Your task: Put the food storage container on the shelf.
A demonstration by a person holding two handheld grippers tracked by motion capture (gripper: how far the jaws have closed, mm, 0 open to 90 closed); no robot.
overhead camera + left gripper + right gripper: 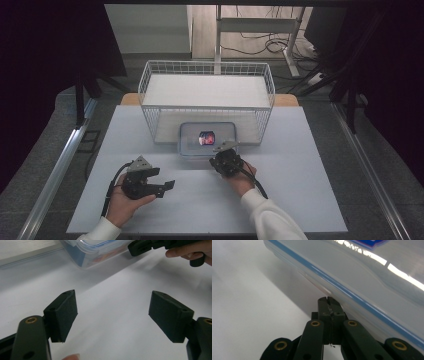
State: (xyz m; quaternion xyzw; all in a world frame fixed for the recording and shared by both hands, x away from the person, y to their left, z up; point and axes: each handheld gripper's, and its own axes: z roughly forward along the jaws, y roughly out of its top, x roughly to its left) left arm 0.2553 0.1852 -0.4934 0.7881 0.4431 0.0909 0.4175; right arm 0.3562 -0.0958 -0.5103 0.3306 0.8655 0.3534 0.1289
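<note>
A clear plastic container (200,150) with a blue-edged lid and a small dark label lies on the white table, right in front of a wire basket. My right gripper (220,155) is at the container's near right edge. In the right gripper view, the gripper (329,301) is shut with nothing between its jaws, and its tips sit against the container's side (367,277) just under the lid's blue rim. My left gripper (163,178) rests low over bare table to the near left, pointing right. Its jaws (112,303) stand open and empty. The container (97,251) lies beyond them.
A white wire basket (207,67) stands at the back of the table (290,200), directly behind the container. The right gripper and a hand (190,251) cross the top right of the left gripper view. Dark floor and metal rails flank the table.
</note>
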